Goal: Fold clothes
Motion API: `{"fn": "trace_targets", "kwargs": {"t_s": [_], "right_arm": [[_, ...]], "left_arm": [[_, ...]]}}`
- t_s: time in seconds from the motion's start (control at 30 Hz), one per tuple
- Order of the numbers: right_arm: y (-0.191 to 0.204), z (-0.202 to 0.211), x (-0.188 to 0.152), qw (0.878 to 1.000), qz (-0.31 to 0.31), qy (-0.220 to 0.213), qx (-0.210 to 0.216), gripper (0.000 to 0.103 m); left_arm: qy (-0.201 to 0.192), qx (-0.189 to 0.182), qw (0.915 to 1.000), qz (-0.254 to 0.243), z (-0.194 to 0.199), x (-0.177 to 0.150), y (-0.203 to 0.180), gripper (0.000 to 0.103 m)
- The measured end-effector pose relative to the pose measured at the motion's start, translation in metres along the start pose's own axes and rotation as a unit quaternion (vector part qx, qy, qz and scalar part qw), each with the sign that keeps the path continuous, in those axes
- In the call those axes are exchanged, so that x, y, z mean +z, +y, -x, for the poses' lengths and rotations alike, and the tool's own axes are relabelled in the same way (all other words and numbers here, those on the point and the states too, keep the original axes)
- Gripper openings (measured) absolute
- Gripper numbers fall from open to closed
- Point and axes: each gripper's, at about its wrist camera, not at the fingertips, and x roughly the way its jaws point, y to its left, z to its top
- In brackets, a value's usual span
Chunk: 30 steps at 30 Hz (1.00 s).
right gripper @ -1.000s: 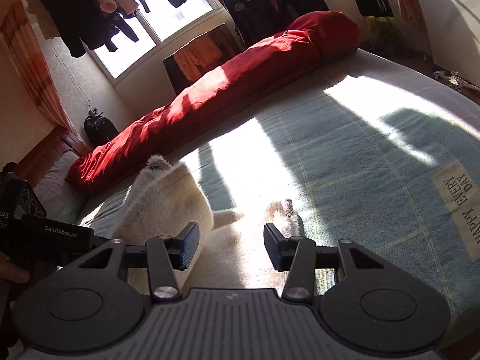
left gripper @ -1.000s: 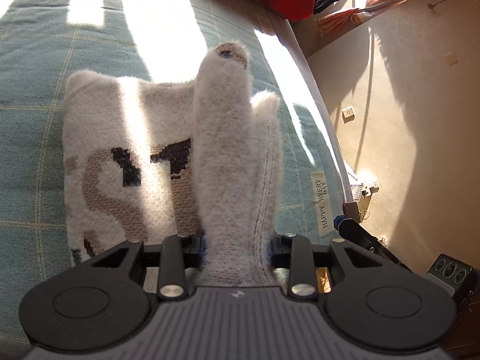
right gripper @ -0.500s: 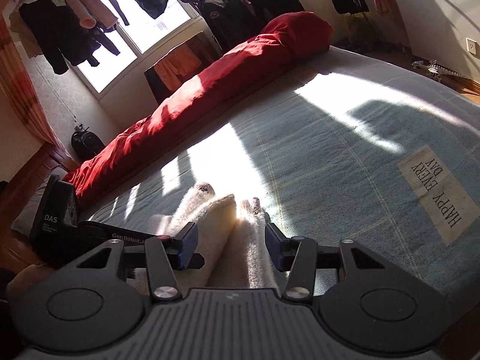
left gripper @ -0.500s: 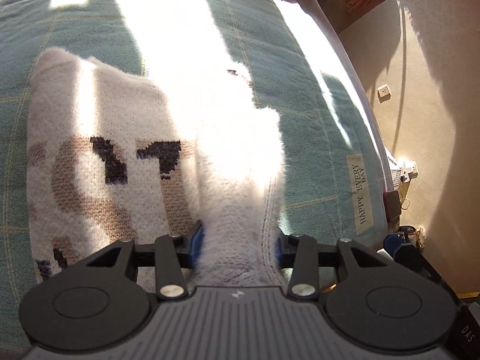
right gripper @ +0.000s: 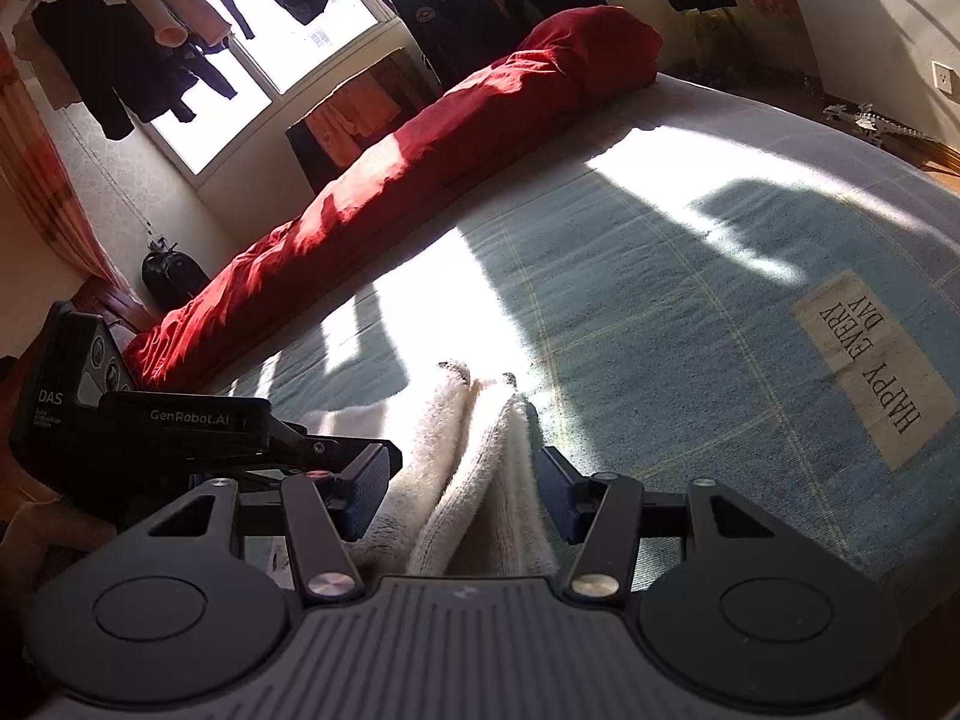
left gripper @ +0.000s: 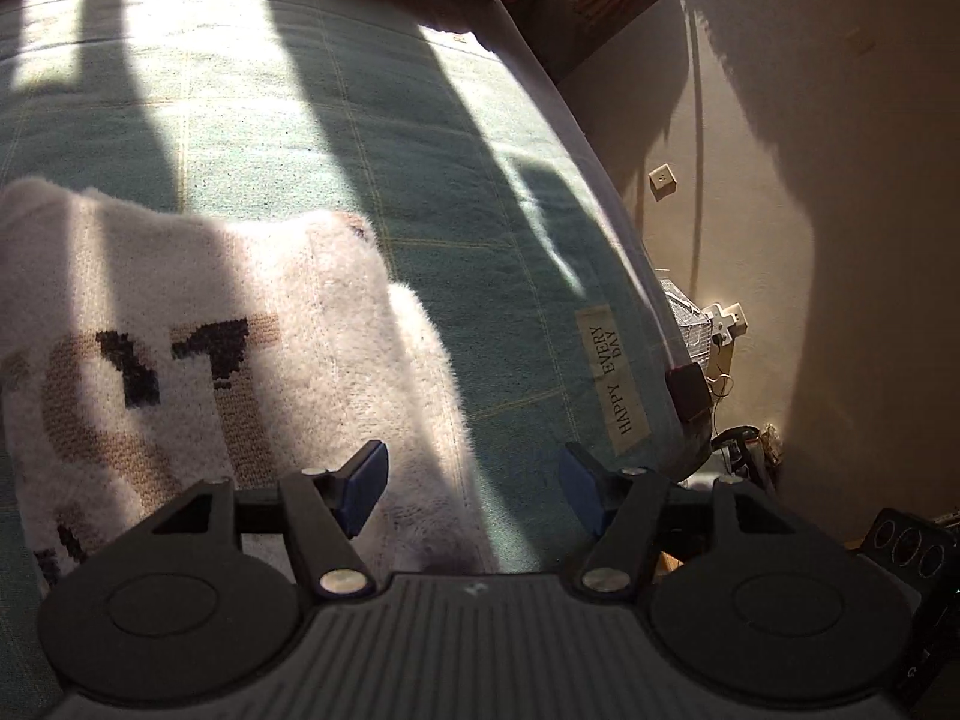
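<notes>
A fluffy white sweater (left gripper: 198, 360) with a brown and black pattern lies folded on the green bedspread (left gripper: 480, 228). Its sleeve rests flat along the sweater's right edge. My left gripper (left gripper: 474, 495) hovers over that edge with its jaws opening. The blue pads (left gripper: 360, 495) stand clear of the cloth below. In the right wrist view the sweater's folded layers (right gripper: 474, 456) run between the opening jaws of my right gripper (right gripper: 462, 492); the pads do not press on them. The left gripper's black body (right gripper: 180, 420) sits close on the left there.
A rolled red duvet (right gripper: 420, 150) lies along the far side of the bed. A "HAPPY EVERY DAY" label (left gripper: 612, 384) marks the bedspread near the edge (left gripper: 636, 276), with wall, sockets and clutter beyond. Dark clothes (right gripper: 456, 0) hang by the window.
The left gripper let go of the sleeve it held upright; the sleeve now lies flat and the jaws have spread wide. The right gripper came down over the sweater's folded edge.
</notes>
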Motion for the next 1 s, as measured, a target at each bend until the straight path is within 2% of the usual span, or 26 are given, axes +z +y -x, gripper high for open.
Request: {"fn": "trace_targets", "kwargs": {"t_s": [0.07,0.13,0.2,0.27,0.33,0.47,0.5,0.53,0.57,0.7,0.8,0.87,0.93,1.0], "right_arm": [[0.007,-0.002,-0.003,1.000,0.006,0.018,0.023,0.059],[0.017,-0.005,-0.008,0.998,0.017,0.040,0.047,0.059],[0.029,-0.014,-0.013,0.994,0.028,0.075,0.072,0.059],[0.041,-0.028,-0.021,0.989,0.033,0.115,0.084,0.060],[0.049,-0.043,-0.028,0.985,0.037,0.144,0.083,0.060],[0.058,-0.065,-0.032,0.984,0.037,0.160,0.073,0.060],[0.060,-0.069,-0.032,0.985,0.041,0.155,0.064,0.054],[0.062,-0.069,-0.031,0.986,0.051,0.150,0.059,0.023],[0.064,-0.066,-0.030,0.986,0.064,0.146,0.056,0.014],[0.063,-0.043,-0.027,0.985,0.106,0.134,0.027,0.013],[0.041,-0.043,-0.036,0.983,0.099,0.152,-0.014,0.012],[0.021,-0.052,-0.048,0.981,0.081,0.172,-0.041,0.005],[0.005,-0.057,-0.057,0.981,0.054,0.181,-0.049,0.005],[0.006,-0.047,-0.052,0.984,0.050,0.161,-0.047,0.010]], "left_arm": [[-0.020,0.025,0.9982,-0.050,0.019,-0.007,0.000,0.067],[-0.039,0.064,0.9926,-0.096,0.037,-0.019,0.003,0.067],[-0.055,0.100,0.9855,-0.125,0.050,-0.033,0.011,0.069],[-0.067,0.120,0.9810,-0.137,0.059,-0.048,0.022,0.069],[-0.073,0.117,0.9797,-0.145,0.061,-0.064,0.031,0.070],[-0.058,0.107,0.9792,-0.162,0.048,-0.089,0.039,0.072],[-0.056,0.105,0.9781,-0.171,0.045,-0.093,0.038,0.072],[-0.054,0.104,0.9768,-0.179,0.043,-0.097,0.037,0.072],[-0.052,0.103,0.9755,-0.187,0.041,-0.101,0.037,0.072],[-0.058,0.095,0.9702,-0.215,0.040,-0.103,0.033,0.075],[-0.038,0.086,0.9688,-0.229,0.028,-0.101,0.032,0.078],[-0.021,0.084,0.9676,-0.237,0.015,-0.099,0.034,0.082],[-0.005,0.087,0.9646,-0.249,0.001,-0.100,0.033,0.084],[0.001,0.080,0.9623,-0.260,-0.003,-0.103,0.027,0.091]]}}
